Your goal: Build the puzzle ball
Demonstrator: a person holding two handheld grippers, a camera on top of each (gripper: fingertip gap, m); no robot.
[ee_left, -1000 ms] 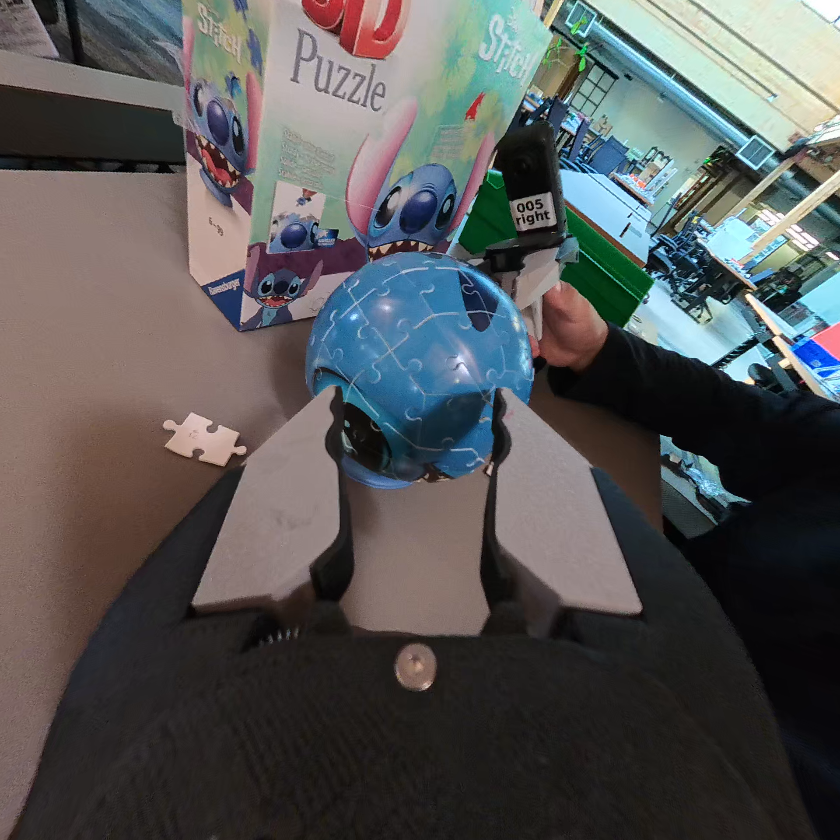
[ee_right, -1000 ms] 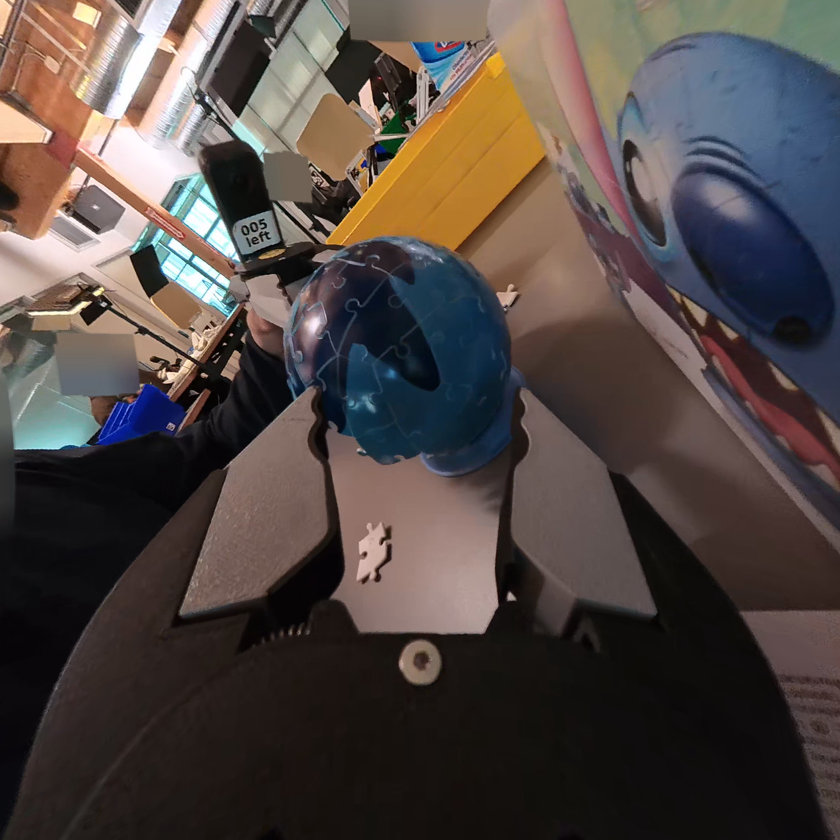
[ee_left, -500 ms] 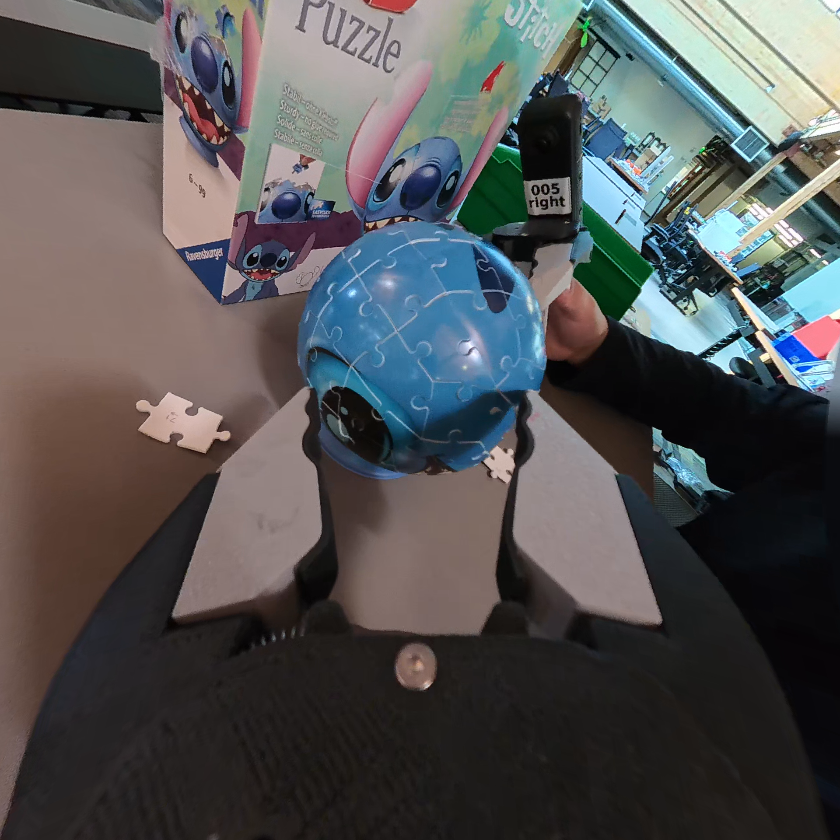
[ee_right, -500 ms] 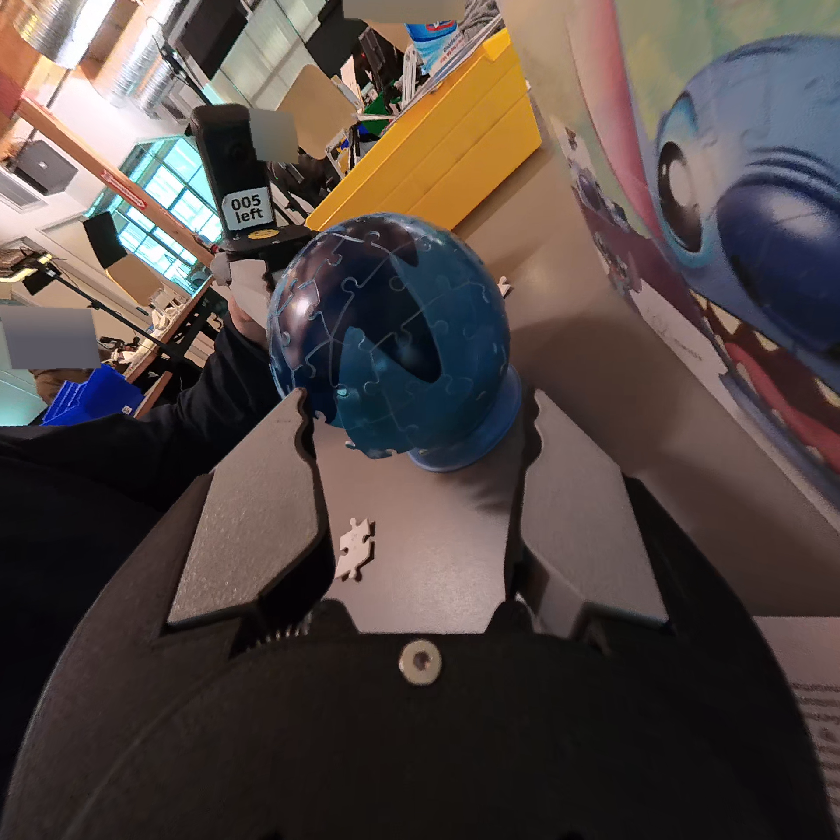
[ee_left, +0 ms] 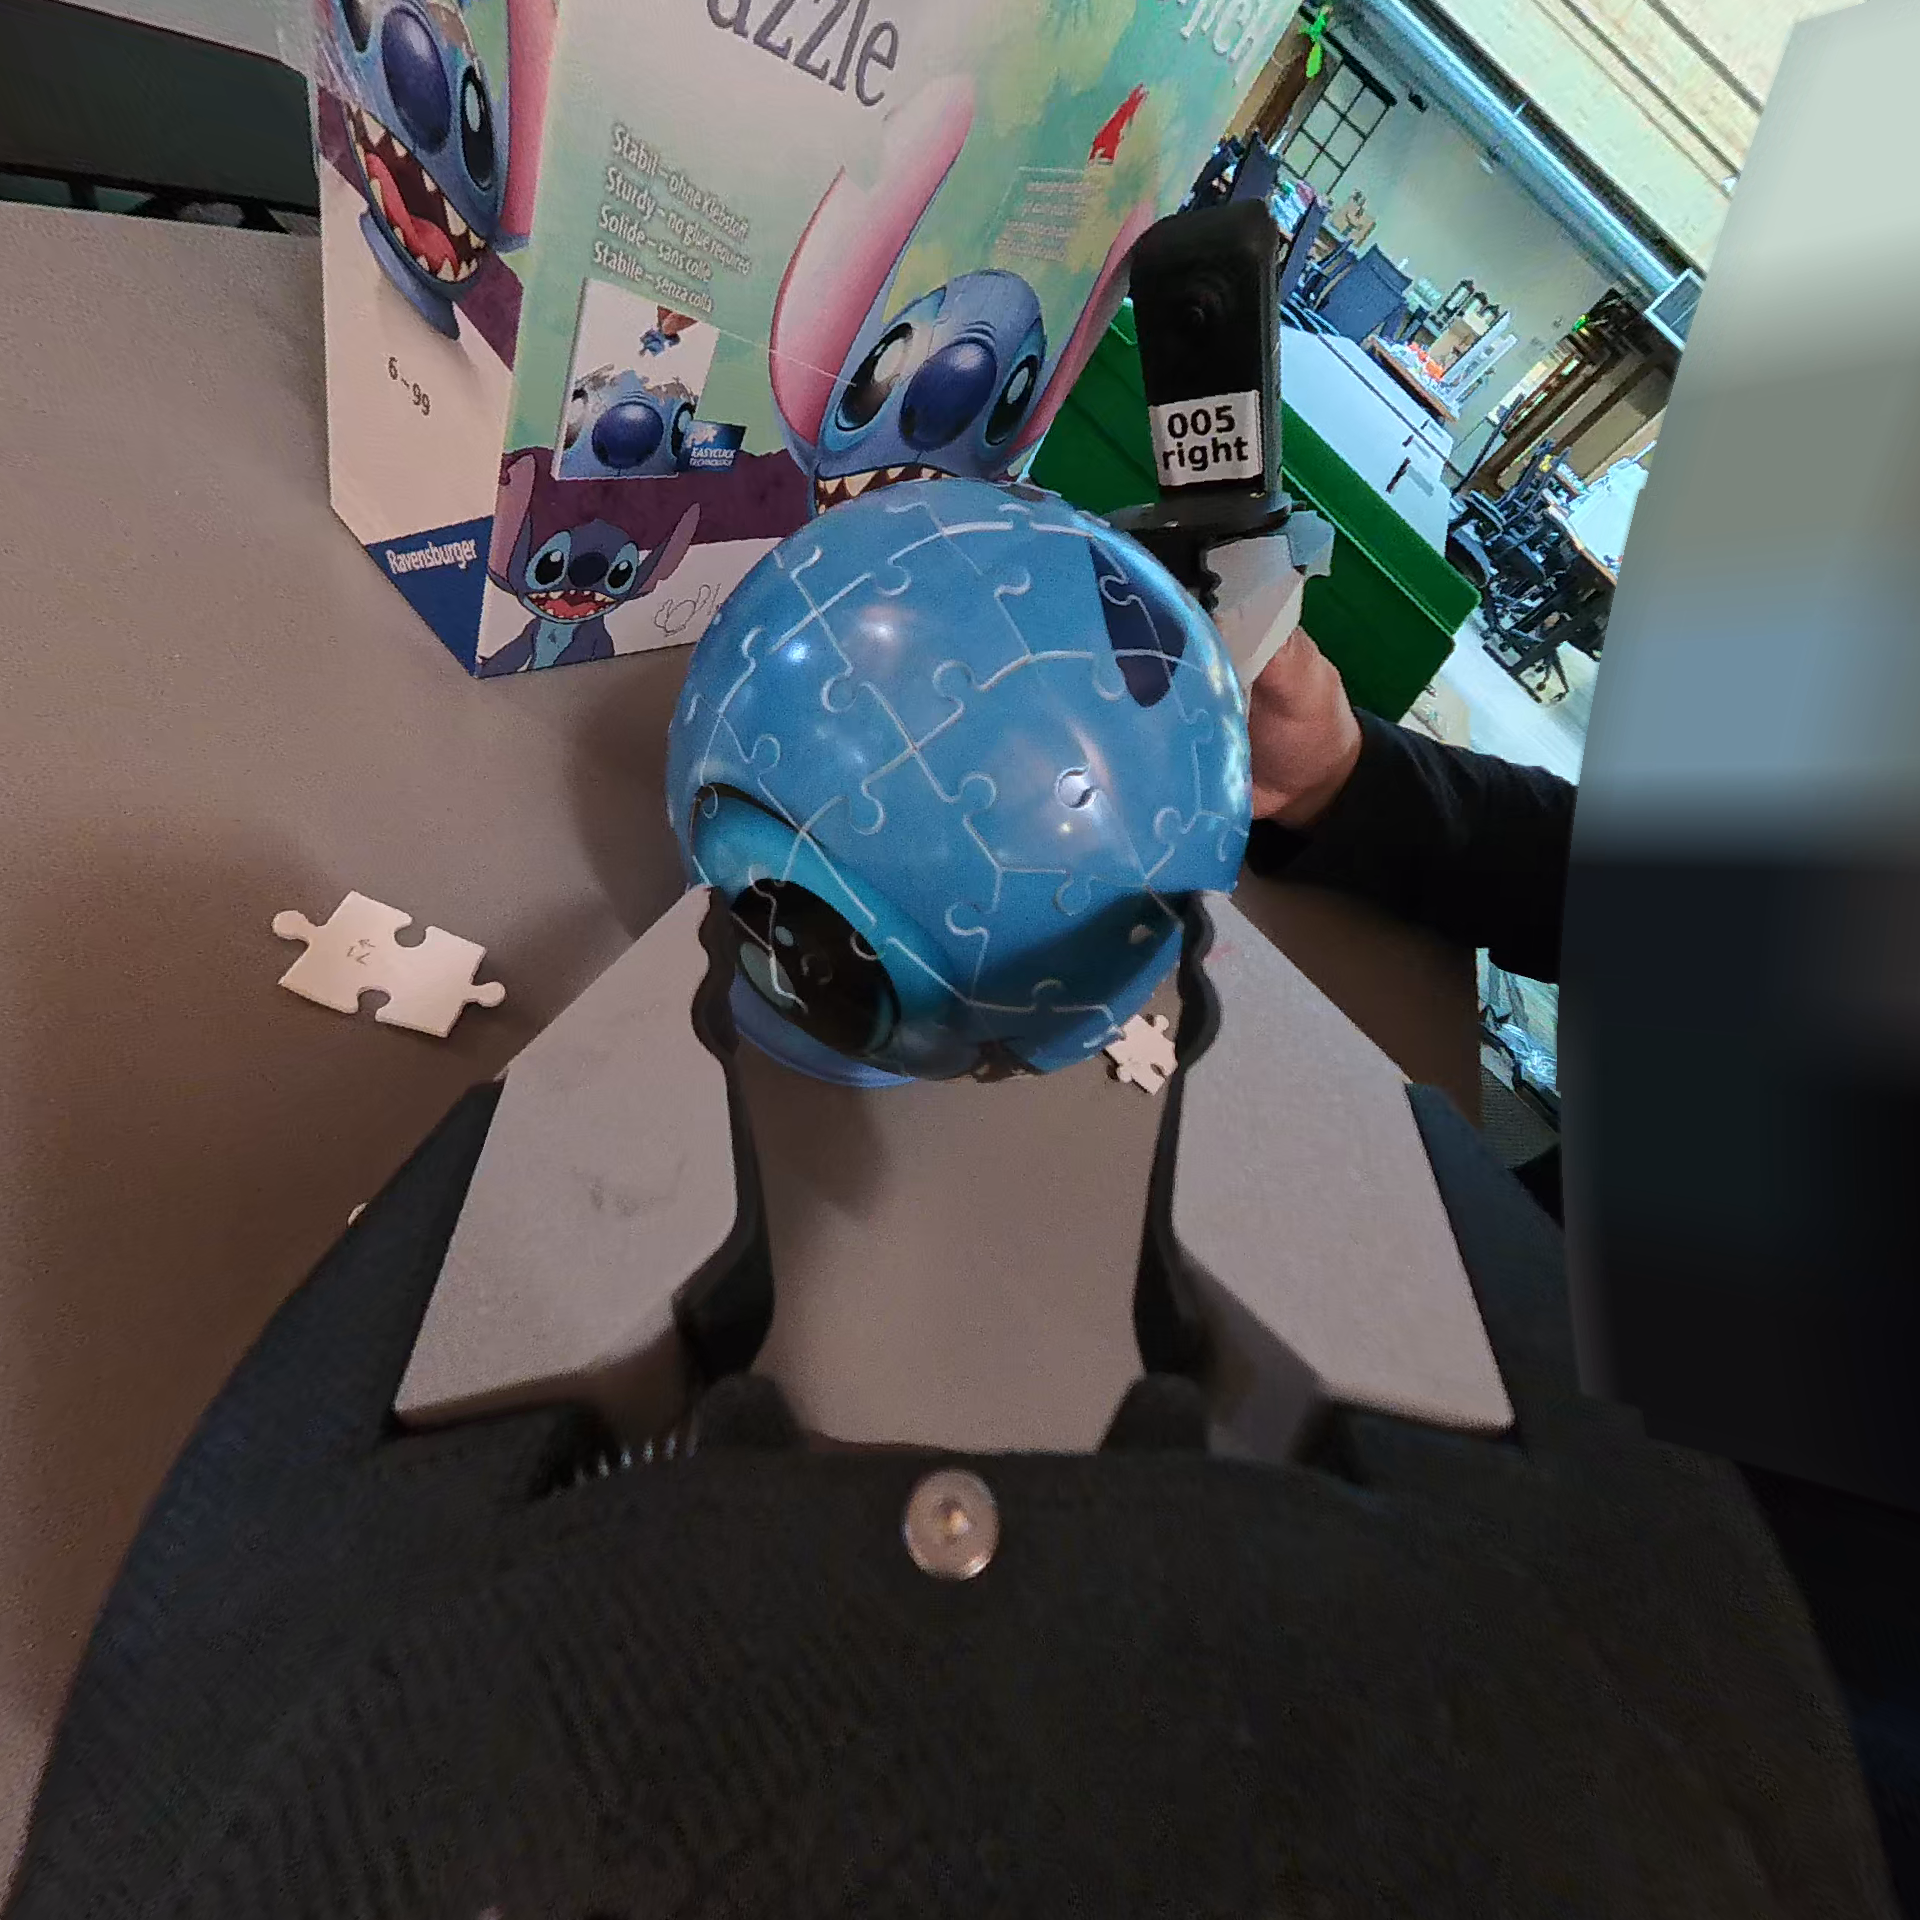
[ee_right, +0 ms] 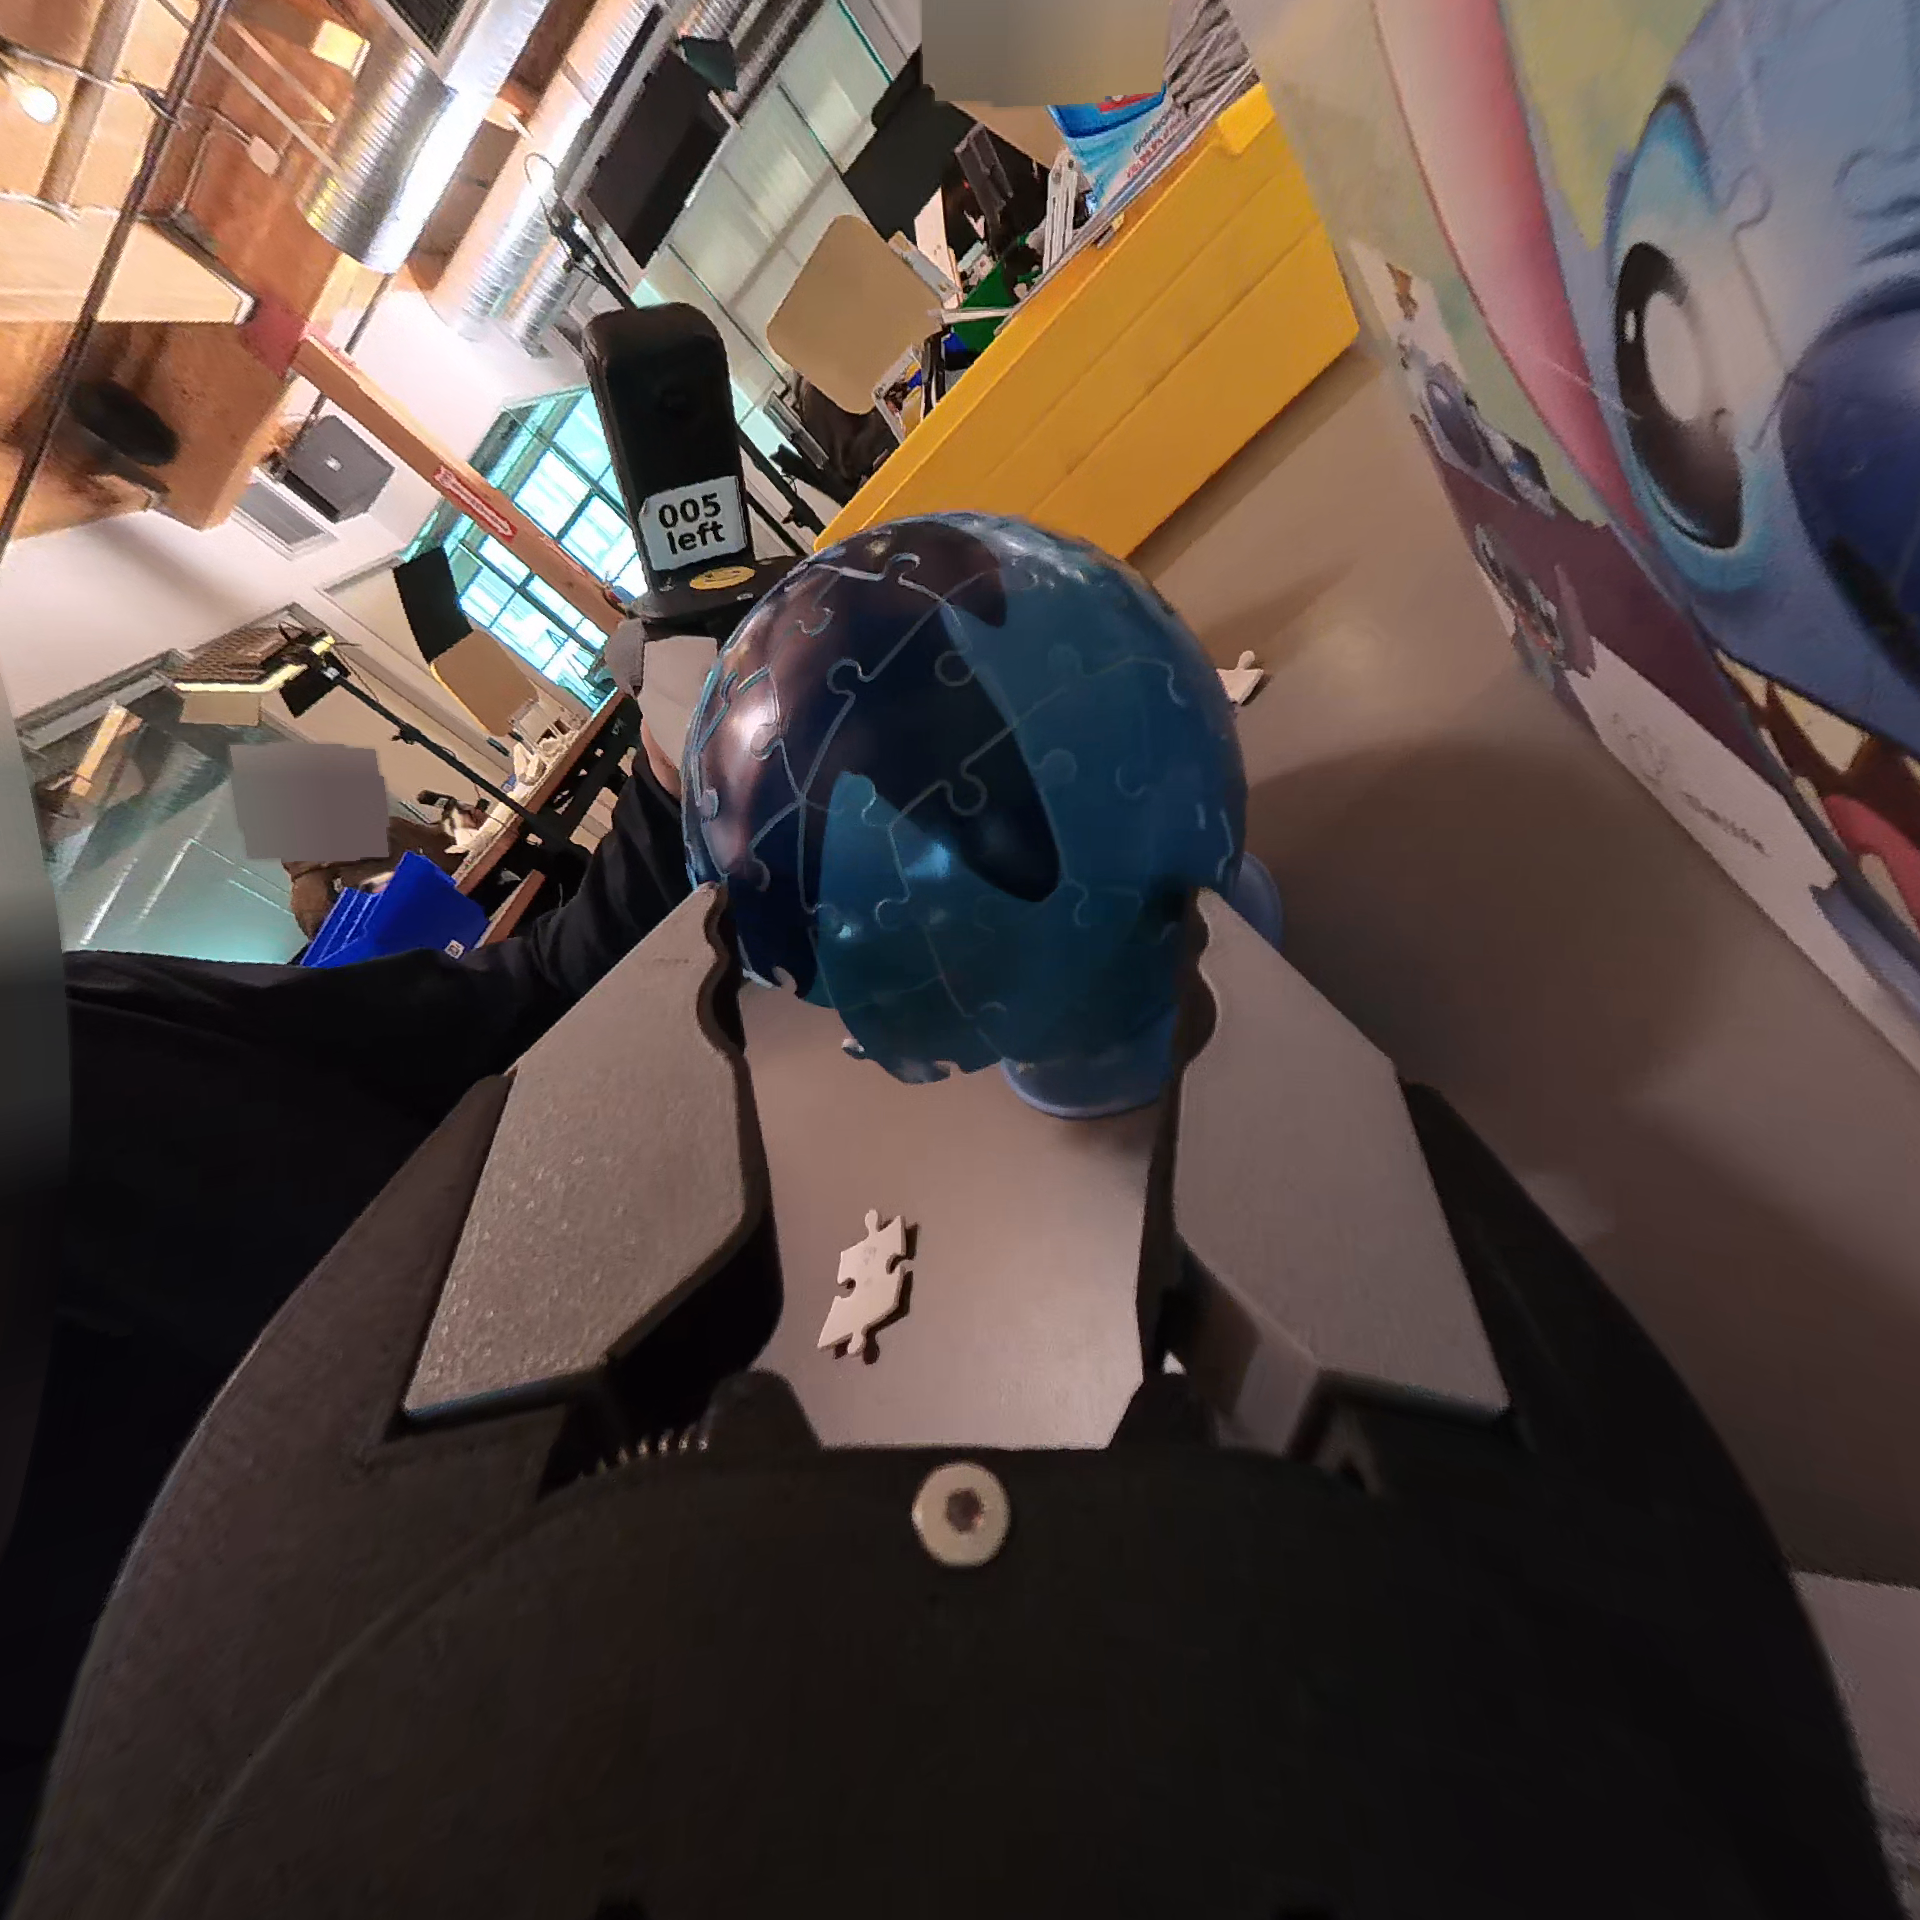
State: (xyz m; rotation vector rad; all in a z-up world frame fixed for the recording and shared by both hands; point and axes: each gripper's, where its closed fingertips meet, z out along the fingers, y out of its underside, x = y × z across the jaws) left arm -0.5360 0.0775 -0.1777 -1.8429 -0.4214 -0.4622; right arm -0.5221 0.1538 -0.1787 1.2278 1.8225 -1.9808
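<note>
- Box [ee_left: 644,312] behind ball [ee_left: 956,769]: printed title, brand mark, small print, age numbers.
- Black cameras [ee_left: 1205,343] [ee_right: 665,436] beside ball: white printed labels.
- Piece [ee_left: 384,961] left of ball: small handwritten mark.

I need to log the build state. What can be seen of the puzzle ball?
The puzzle ball is a glossy blue sphere of interlocked curved pieces, plastic by its shine, with darker blue patches and a large dark eye low on one side. A gap remains where pieces are missing. It sits on a blue stand on the grey table. The left gripper and right gripper each flank its lower sides; contact cannot be confirmed.
</note>
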